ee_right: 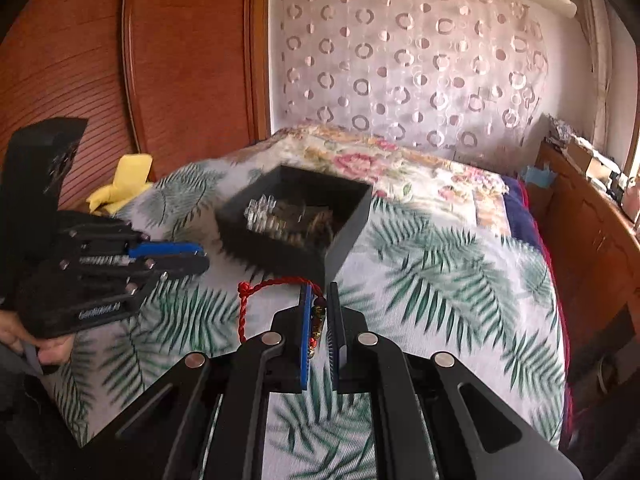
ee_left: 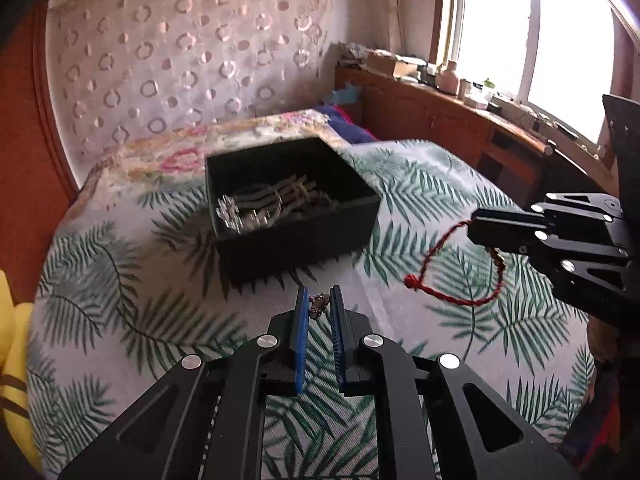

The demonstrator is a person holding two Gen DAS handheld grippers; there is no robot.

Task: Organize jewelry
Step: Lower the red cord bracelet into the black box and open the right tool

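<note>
A black open box with several metal jewelry pieces stands on the leaf-print bedspread; it also shows in the right wrist view. My left gripper is shut on a small metallic jewelry piece, held in front of the box. My right gripper is shut on a red cord bracelet with beads; the cord loop hangs below it in the left wrist view. The left gripper appears at the left in the right wrist view.
A floral quilt lies behind the box. A yellow cloth lies at the bed's left edge by the wooden wardrobe. A wooden cabinet with clutter runs under the window on the right.
</note>
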